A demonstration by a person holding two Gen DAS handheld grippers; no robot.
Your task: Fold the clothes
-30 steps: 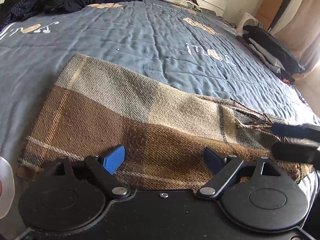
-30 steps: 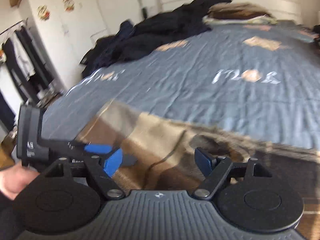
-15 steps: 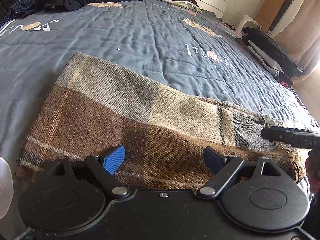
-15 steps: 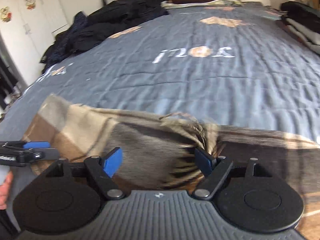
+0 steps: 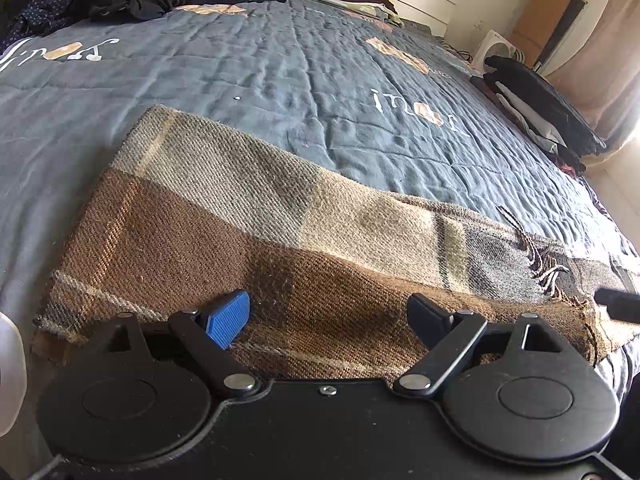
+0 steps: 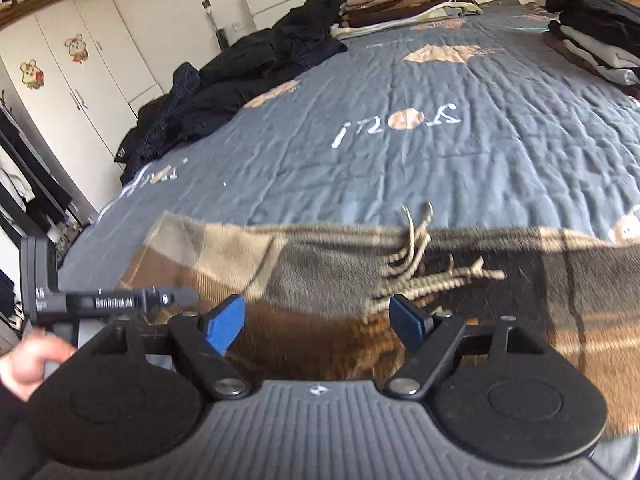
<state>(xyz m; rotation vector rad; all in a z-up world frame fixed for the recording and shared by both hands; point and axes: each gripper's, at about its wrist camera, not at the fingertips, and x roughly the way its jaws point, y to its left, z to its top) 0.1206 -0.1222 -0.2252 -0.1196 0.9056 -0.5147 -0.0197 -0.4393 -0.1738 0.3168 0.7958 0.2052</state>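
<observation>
At the near edge of the bed, the left gripper [image 5: 328, 312] sits low over the brown part of the plaid scarf [image 5: 248, 232], jaws apart, blue pad [image 5: 228, 319] just above the weave, nothing between the pads. The right gripper [image 6: 318, 322] is likewise spread wide, hovering over the scarf's grey-and-brown section [image 6: 328, 276], with nothing clamped; the cloth there is motion-blurred, so I cannot tell whether the fingers touch it. The scarf lies flat and folded in a long band along the near side of the blue quilt [image 5: 280, 80], and a folded-over end shows its fringe [image 6: 424, 264] lying on top of the lower layer, just beyond the right gripper's right finger. In the right wrist view the left gripper's body [image 6: 108, 302] shows at the left edge with a hand [image 6: 30, 364] gripping it. In the left wrist view a dark tip of the right gripper [image 5: 618, 304] pokes in at the right edge. Farther back is bare quilt with white lettering. At the far end: a heap of dark clothes [image 6: 240, 76], a folded brown stack [image 6: 400, 4], and another folded pile [image 5: 536, 108] on the right side.
</observation>
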